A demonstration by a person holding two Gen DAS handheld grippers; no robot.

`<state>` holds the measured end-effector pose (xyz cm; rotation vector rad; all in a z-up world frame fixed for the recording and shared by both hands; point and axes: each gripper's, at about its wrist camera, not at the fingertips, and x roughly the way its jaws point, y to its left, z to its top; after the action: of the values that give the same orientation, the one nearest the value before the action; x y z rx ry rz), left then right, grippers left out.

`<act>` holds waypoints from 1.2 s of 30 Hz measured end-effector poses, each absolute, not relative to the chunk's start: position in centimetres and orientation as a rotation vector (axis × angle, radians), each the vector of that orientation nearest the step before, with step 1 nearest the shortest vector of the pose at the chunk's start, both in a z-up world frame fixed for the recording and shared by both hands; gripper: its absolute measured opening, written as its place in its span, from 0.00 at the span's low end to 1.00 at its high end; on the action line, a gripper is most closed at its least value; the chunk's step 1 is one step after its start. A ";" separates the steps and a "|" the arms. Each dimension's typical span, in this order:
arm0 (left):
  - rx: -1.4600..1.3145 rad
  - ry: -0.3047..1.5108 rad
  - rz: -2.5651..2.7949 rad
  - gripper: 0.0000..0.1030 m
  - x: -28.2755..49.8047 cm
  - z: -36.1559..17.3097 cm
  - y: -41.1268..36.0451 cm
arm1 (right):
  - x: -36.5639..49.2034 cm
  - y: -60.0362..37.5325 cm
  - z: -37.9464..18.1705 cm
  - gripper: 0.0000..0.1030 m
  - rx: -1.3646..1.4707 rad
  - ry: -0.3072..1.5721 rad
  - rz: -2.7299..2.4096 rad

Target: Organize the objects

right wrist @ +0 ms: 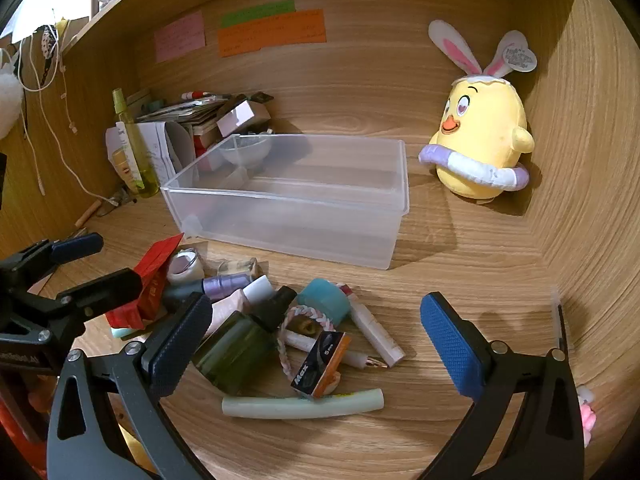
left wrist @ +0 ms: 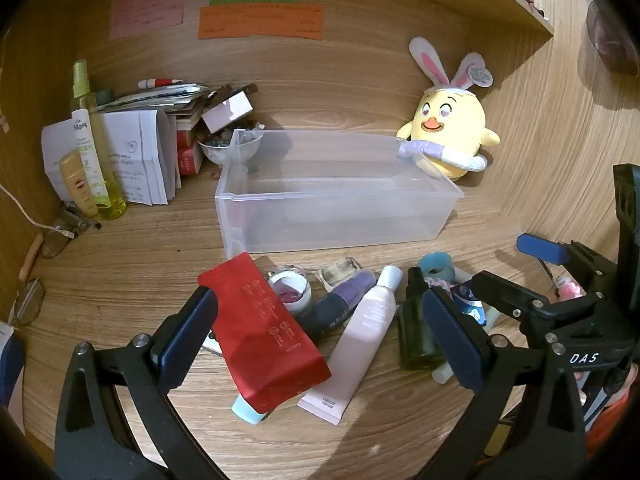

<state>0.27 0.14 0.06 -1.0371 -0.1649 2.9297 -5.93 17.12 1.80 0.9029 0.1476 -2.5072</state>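
Observation:
A clear plastic bin (left wrist: 340,200) (right wrist: 288,200) stands with nothing in it at the middle of the desk. In front of it lies a heap: a red pouch (left wrist: 264,332), a pink tube (left wrist: 360,340), a dark green bottle (right wrist: 236,344), a teal cap (right wrist: 324,300), a staples box (right wrist: 320,364) and a pale green tube (right wrist: 304,404). My left gripper (left wrist: 320,296) hovers open over the pouch and pink tube, holding nothing. My right gripper (right wrist: 316,304) hovers open over the heap's right half, also holding nothing. Each shows in the other's view, the left gripper (right wrist: 100,262) and the right gripper (left wrist: 516,272).
A yellow plush chick (right wrist: 480,140) sits right of the bin against the back wall. At the back left stand spray bottles (left wrist: 92,152), papers and a bowl (left wrist: 232,148). Glasses (left wrist: 30,302) lie at the left. Wooden walls close in the back and sides.

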 end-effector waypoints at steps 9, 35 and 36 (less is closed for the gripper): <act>-1.039 -0.151 2.947 1.00 0.4 -0.2 0.3 | -6.0 17.0 1.5 1.00 0.920 0.136 -2.490; -1.043 -0.164 2.946 1.00 0.5 -0.3 0.5 | -5.9 16.8 1.7 1.00 0.927 0.119 -2.469; -1.045 -0.168 2.940 1.00 0.5 -0.3 0.5 | -5.9 16.8 1.7 1.00 0.927 0.119 -2.470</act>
<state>0.51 0.51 -0.29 -1.0446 -0.1685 2.9400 -5.86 16.80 1.74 0.9271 0.1192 -2.4697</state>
